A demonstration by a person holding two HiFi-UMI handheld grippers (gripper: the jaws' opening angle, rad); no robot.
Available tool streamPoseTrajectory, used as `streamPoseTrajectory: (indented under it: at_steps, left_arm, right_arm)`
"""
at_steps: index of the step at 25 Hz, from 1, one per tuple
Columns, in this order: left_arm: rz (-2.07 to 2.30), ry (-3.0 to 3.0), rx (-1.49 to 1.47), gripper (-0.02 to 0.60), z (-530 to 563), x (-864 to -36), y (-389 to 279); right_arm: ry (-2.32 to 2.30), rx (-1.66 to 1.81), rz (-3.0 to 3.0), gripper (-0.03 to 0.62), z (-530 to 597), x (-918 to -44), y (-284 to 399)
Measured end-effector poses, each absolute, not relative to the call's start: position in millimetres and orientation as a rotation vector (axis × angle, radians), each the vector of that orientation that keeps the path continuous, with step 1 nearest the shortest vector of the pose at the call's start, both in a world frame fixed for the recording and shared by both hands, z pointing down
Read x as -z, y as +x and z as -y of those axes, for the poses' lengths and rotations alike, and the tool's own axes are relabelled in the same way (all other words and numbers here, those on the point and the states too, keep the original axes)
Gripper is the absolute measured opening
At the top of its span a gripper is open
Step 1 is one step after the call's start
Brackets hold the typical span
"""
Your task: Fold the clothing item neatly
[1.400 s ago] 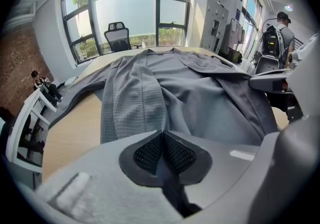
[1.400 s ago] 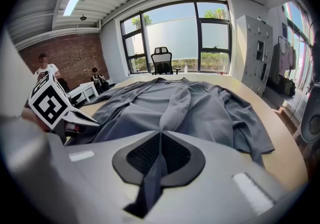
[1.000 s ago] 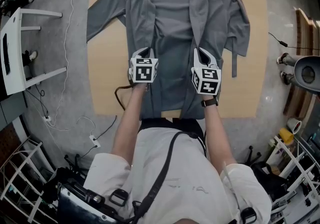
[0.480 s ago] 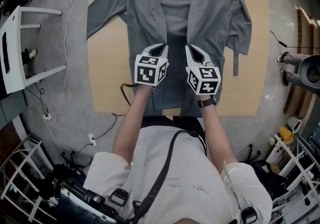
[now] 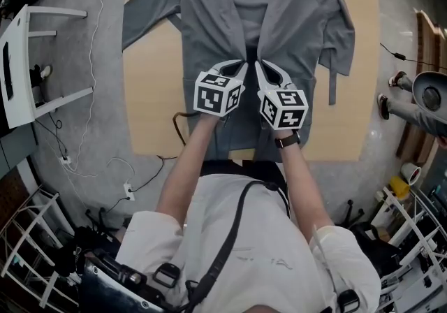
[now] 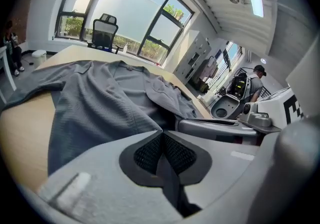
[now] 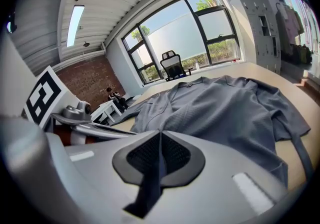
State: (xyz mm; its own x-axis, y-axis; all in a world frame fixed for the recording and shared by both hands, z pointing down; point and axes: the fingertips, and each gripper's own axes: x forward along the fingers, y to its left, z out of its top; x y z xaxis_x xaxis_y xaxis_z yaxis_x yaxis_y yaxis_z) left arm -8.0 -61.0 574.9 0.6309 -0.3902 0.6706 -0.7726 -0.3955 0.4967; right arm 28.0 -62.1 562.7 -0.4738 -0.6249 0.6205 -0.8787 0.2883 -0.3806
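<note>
A grey open-front garment [image 5: 293, 18] lies spread on the wooden table [image 5: 150, 95], collar at the far end, sleeves out to both sides. My left gripper [image 5: 239, 66] is shut on the garment's left front edge. My right gripper [image 5: 259, 67] is shut on the right front edge. The two grippers almost touch over the garment's middle, so the front panels meet there. In the left gripper view a strip of grey fabric [image 6: 167, 178] runs between the shut pads. The right gripper view shows the same fabric [image 7: 150, 178] pinched, with the garment [image 7: 225, 108] spread beyond.
A white rack [image 5: 21, 67] stands left of the table, with cables [image 5: 91, 60] on the floor beside it. The garment's belt strip [image 5: 332, 88] hangs at its right side. An office chair [image 6: 104, 30] stands beyond the table's far end. Shelving clutters the near floor.
Both grippers have moved inward toward each other and a little farther up the table, drawing the two front panels together over the garment's middle. Both stayed shut on the fabric.
</note>
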Motion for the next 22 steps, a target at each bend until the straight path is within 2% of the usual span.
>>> streamPoseTrajectory:
  at_steps: [6,15,18,20,22]
  left_arm:
    - [0.808,1.937,-0.588,0.006,52,-617,-1]
    - [0.793,1.939,-0.64,0.027,49,-634,-4]
    - [0.781,1.96,-0.638,0.07,48,-629,-8]
    - [0.793,1.961,-0.621,0.095,47,-622,-15]
    - [0.824,1.962,-0.606,0.098,48,-616,-23]
  right_arm:
    - [1.343,-1.237,2.15,0.012,57,-607,23]
    - [1.297,-1.236,2.112,0.028,58,-634,23]
    - [1.294,-1.244,2.167,0.128,59,-629,31]
    - [1.29,-1.249,2.208,0.223,59,-621,35]
    - [1.295,-1.226,2.24,0.245,60,-611,37]
